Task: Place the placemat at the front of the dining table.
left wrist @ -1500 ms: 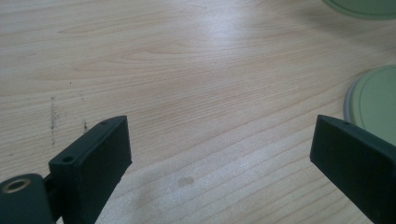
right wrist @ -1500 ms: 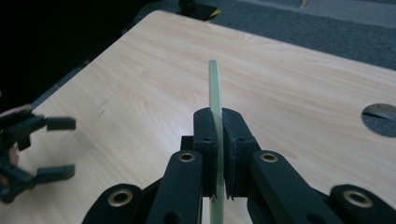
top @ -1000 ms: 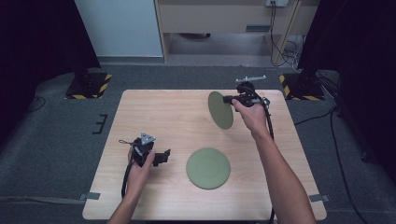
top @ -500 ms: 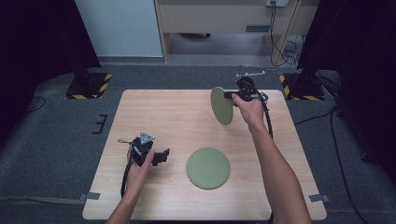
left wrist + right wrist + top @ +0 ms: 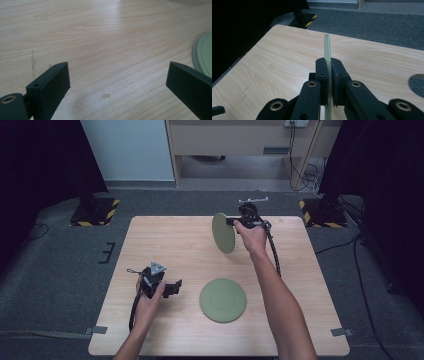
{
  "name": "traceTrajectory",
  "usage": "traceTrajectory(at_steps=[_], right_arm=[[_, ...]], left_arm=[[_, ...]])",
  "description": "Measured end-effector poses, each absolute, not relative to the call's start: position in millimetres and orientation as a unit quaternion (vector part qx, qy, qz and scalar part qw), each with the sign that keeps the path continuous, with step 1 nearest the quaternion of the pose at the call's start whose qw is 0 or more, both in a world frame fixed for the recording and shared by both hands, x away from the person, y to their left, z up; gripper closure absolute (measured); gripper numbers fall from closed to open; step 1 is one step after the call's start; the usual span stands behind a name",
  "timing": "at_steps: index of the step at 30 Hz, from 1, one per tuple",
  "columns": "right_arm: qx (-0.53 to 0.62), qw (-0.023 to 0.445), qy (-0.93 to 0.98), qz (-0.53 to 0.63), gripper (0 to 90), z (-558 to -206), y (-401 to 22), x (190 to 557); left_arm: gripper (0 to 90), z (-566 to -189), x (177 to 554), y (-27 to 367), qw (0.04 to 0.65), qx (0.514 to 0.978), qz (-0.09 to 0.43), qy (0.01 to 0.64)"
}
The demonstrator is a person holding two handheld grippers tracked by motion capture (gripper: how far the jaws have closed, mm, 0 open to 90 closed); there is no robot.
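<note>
The right hand-held gripper (image 5: 231, 221) pinches a green plate (image 5: 223, 233) by its rim and holds it on edge above the far right part of the bench (image 5: 165, 245). In the right gripper view the held plate (image 5: 327, 53) is seen edge-on as a thin pale green strip, so its faces are hidden; its lower part runs down between the two black jaws, which press on it from both sides, and is cut off at the bottom of the picture. From above, one face of it shows as a narrow oval, and the right hand (image 5: 252, 236) covers most of the gripper body behind it.

A second green plate (image 5: 223, 300) lies flat on the near middle of the bench, well apart from the held one. In the left gripper view a sliver of its rim (image 5: 203, 56) enters at the right edge, the rest out of frame.

The left hand-held gripper (image 5: 172, 288) rests low over the near left of the bench, its jaws spread wide with bare wood between them. The left hand (image 5: 149, 295) wraps its body.

No brand, label or writing can be read on the plates, the grippers or the bench.
</note>
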State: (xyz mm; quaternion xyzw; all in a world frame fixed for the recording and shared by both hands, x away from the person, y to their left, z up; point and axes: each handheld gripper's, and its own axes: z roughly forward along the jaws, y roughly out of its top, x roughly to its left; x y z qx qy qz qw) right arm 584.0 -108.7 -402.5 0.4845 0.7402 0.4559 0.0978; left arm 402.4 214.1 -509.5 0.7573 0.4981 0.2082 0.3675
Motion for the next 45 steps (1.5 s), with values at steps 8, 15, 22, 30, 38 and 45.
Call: traceTrajectory(at_steps=[8, 15, 22, 30, 38, 45], right_arm=[[0.484, 0.084, 0.736, 0.467, 85.9, -406.8, -90.7, 583.5], [0.480, 0.092, 0.744, 0.456, 85.9, -410.9, -92.7, 585.0], [0.489, 0.099, 0.740, 0.451, 85.9, -412.5, -101.9, 585.9], [0.494, 0.108, 0.740, 0.444, 85.9, -413.7, -109.7, 588.0], [0.503, 0.113, 0.736, 0.438, 85.9, -416.6, -116.2, 591.5], [0.514, 0.117, 0.733, 0.431, 85.8, -422.3, -125.6, 594.8]], left_arm=[[4.4, -510.4, 399.9, 215.9, 0.364, 0.757, 0.208, 0.501], [4.4, -511.2, 400.3, 218.5, 0.363, 0.754, 0.210, 0.505], [4.5, -510.1, 402.3, 220.1, 0.364, 0.753, 0.212, 0.505], [4.5, -506.8, 406.6, 220.1, 0.365, 0.751, 0.215, 0.507], [4.6, -511.3, 416.0, 230.6, 0.360, 0.743, 0.210, 0.523], [4.6, -513.2, 417.4, 227.3, 0.352, 0.754, 0.214, 0.512]])
